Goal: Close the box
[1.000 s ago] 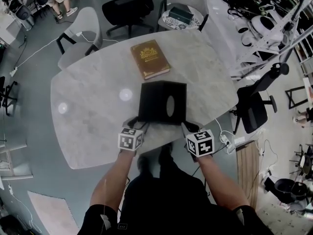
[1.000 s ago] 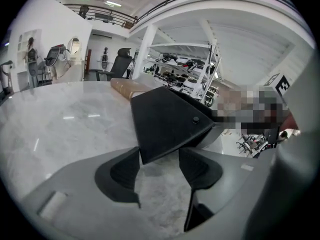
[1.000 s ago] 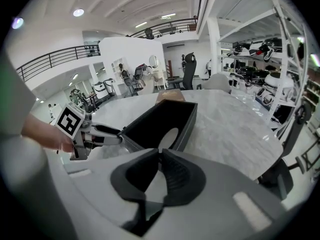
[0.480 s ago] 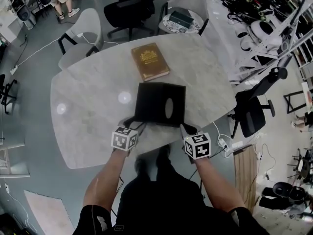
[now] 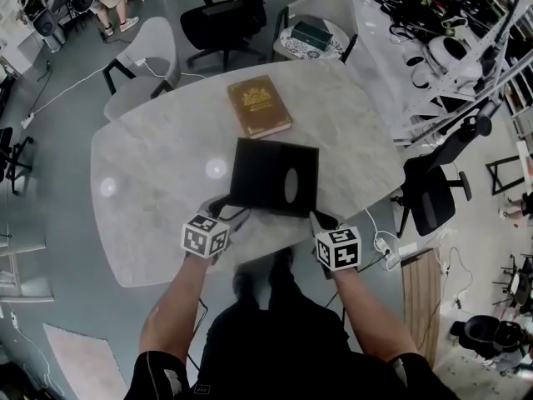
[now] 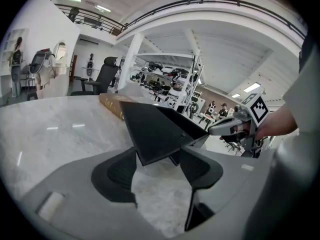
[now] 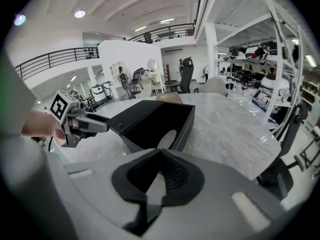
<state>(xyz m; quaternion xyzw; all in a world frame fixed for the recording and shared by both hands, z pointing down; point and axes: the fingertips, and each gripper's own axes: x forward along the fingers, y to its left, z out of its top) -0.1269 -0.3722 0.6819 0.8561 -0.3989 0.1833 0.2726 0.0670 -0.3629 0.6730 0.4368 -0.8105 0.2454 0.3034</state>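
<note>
Black box (image 5: 275,176) is sitting open on the marble table (image 5: 150,182), near the edge closest to the person, well apart from the brown book (image 5: 259,105) lying further out; its lid flap (image 6: 155,134) is sticking out toward the left side, raised off the tabletop; an oval cut-out is showing in one wall.

Left gripper (image 6: 157,173) is sitting with jaws wide apart, the flap's corner poking in between them, nothing clamped; it looks to be propping or nudging the flap rather than gripping it. Right gripper (image 7: 160,156) is sitting with jaws pressed together, nothing between them, just beside the box's near right corner; whether it is touching the box I cannot tell.

Judging the step: getting the flap swung up and over the opening; closing not yet done.

What could go wrong:
- flap corner sliding out of the wide jaws as it is tipping, since nothing is pinching it; flap then dropping back open;
- box skating across the smooth marble if the push is going sideways instead of up, likely toward the book;
- right gripper, pinched together, only able to brace, so a weak brace is letting the box rotate;
- flap edge catching on the box wall instead of seating;
- box being dragged off the near table edge.
</note>
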